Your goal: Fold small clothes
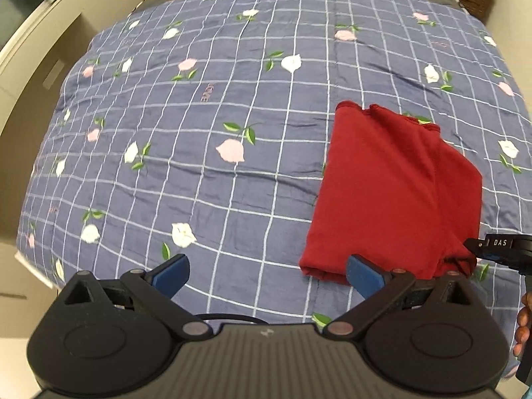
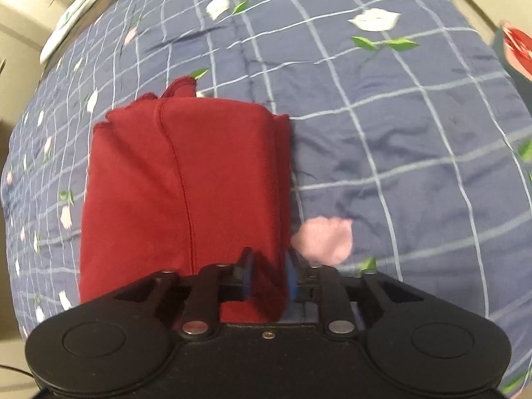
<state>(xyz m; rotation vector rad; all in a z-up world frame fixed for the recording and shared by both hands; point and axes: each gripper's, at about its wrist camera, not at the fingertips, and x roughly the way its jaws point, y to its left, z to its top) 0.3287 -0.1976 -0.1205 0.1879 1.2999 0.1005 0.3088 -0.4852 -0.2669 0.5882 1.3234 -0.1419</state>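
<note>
Reading "DAS" in white letters on the right gripper (image 1: 478, 244) where it enters the left wrist view; "LOVE" is stitched faintly into the blue checked floral bedspread (image 1: 206, 106). A folded red garment (image 1: 392, 193) lies on the spread, its near corner pinched between the right gripper's closed-in blue pads (image 2: 247, 276). Spread wide, the left gripper (image 1: 266, 274) holds nothing. The right wrist view is blurred.

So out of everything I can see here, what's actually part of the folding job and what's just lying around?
Part of the job:
red garment, folded on the bed
right tongs, pinching its near edge
left tongs, open and empty

Just lying about:
floral checked bedspread
cardboard boxes beside the bed
</note>
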